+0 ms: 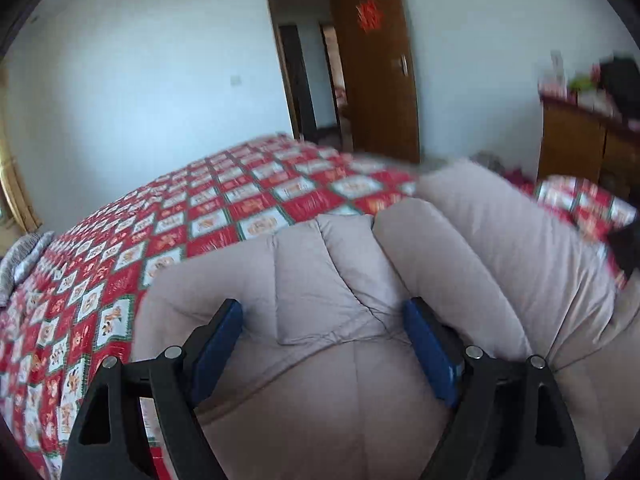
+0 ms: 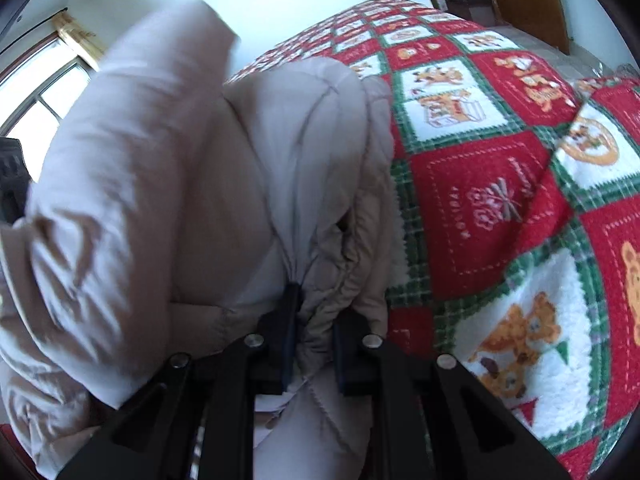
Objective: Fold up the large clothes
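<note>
Beige and puffy, the quilted coat (image 1: pixel 360 280) lies bunched on our bed, over the red, green and white patchwork bedspread (image 1: pixel 132 256). Our left gripper (image 1: pixel 322 334) hangs just above the coat with its blue-padded jaws spread wide, nothing between them. Our right gripper (image 2: pixel 316 320) has its jaws pinched on a gathered fold of the coat (image 2: pixel 248 168), one padded part of which rises up at the left of that view. Beyond the bed a brown door (image 1: pixel 376 60) stands open.
</note>
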Motion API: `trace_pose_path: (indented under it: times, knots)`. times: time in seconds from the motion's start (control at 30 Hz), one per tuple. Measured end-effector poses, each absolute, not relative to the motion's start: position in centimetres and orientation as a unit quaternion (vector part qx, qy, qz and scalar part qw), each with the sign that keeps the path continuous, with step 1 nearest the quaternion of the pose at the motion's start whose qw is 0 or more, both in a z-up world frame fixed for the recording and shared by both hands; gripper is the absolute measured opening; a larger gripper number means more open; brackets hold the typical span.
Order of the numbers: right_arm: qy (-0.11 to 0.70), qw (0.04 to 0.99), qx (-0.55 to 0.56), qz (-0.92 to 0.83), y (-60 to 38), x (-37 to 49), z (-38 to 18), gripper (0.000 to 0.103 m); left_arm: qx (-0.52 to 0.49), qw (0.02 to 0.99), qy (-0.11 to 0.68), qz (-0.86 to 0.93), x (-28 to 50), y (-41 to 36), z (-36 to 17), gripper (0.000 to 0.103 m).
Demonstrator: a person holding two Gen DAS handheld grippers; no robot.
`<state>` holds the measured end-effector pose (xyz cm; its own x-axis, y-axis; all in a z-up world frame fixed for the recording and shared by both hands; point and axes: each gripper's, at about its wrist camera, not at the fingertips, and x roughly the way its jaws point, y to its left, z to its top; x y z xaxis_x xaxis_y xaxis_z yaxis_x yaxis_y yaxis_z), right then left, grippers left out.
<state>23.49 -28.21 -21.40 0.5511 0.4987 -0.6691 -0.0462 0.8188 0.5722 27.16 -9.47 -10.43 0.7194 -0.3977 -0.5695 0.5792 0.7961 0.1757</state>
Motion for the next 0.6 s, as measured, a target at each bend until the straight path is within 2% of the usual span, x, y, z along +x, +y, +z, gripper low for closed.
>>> trace_pose_path:
  times: [0.13, 0.23, 0.33, 0.37, 0.4, 0.47, 0.53, 0.6]
  knots:
    - [0.445, 0.833, 0.286, 0.164, -29.9, 23.1, -21.6, 0.016, 0.228, 0.906, 0.253, -0.253, 26.3, -10.8, -11.9, 0.083]
    - [0.443, 0.841, 0.273, 0.149, -30.9, 22.4, -20.2, 0.019, 0.231, 0.907, 0.248, -0.251, 25.9, -10.4, -12.4, 0.083]
    - [0.387, 0.875, 0.263, 0.123, -32.8, 20.5, -16.9, 0.04, 0.223, 0.908, 0.249, -0.254, 25.9, -9.9, -12.4, 0.083]
    - [0.359, 0.888, 0.259, 0.127, -33.2, 19.8, -15.4, 0.051, 0.221, 0.907, 0.25, -0.255, 25.9, -9.9, -12.4, 0.083]
    - [0.331, 0.899, 0.253, 0.133, -33.3, 19.2, -13.7, 0.057, 0.22, 0.907, 0.251, -0.256, 25.9, -9.9, -12.3, 0.083]
    - [0.303, 0.908, 0.243, 0.156, -32.7, 19.1, -11.7, 0.079, 0.22, 0.907, 0.251, -0.256, 25.9, -10.0, -12.3, 0.083]
    - [0.296, 0.912, 0.217, 0.185, -31.0, 20.0, -10.3, 0.081, 0.221, 0.907, 0.251, -0.255, 26.0, -10.1, -12.3, 0.083]
    - [0.322, 0.914, 0.155, 0.19, -28.0, 21.7, -10.3, 0.075, 0.22, 0.908, 0.25, -0.254, 25.9, -10.0, -12.2, 0.083]
